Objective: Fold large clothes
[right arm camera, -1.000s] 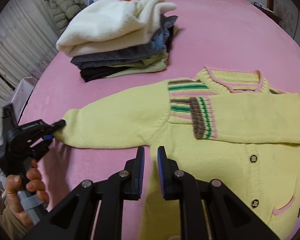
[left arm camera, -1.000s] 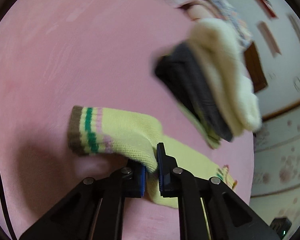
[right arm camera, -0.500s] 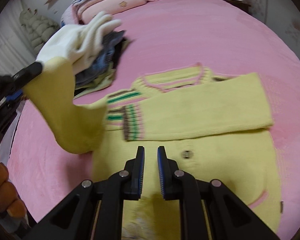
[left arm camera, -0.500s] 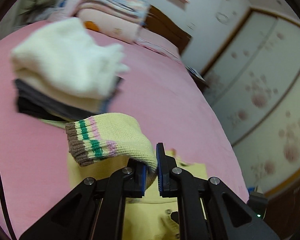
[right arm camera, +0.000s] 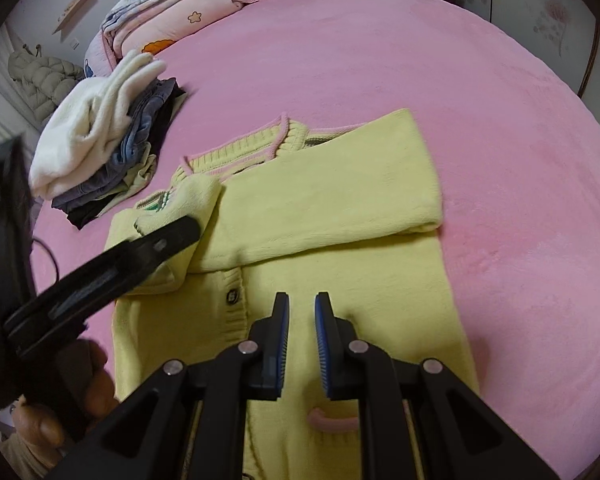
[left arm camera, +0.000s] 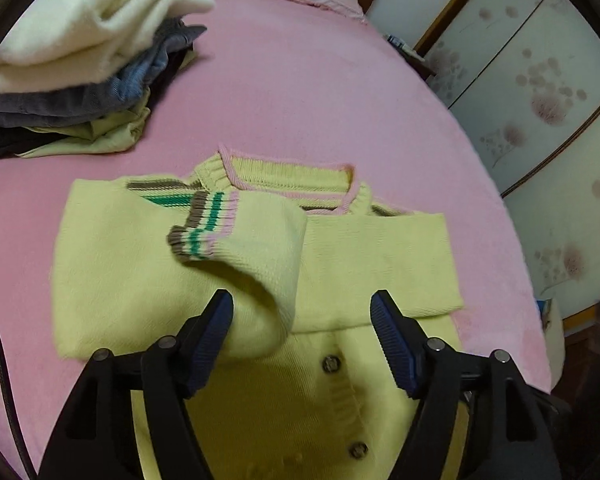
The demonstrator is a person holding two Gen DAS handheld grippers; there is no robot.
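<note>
Both sleeves of the yellow cardigan (left arm camera: 380,264) now lie folded across its chest, and the garment sits flat near the middle of the pink bed (left arm camera: 308,88), collar toward the headboard. Your left gripper (left arm camera: 302,340) is opening: its blue pads stand wide apart over the buttoned front, and the striped cuff (left arm camera: 204,228) of the sleeve it carried rests loose on the chest, the sleeve's fold just brushing the left pad, no longer pinched. Your right gripper (right arm camera: 302,344) hovers above the lower front of the cardigan with its jaws nearly closed, a narrow gap between the pads and nothing caught in it. Toward the bed's far left corner, apart from the cardigan, you have the stack of folded clothes (right arm camera: 100,148) topped by a white fleece.
</note>
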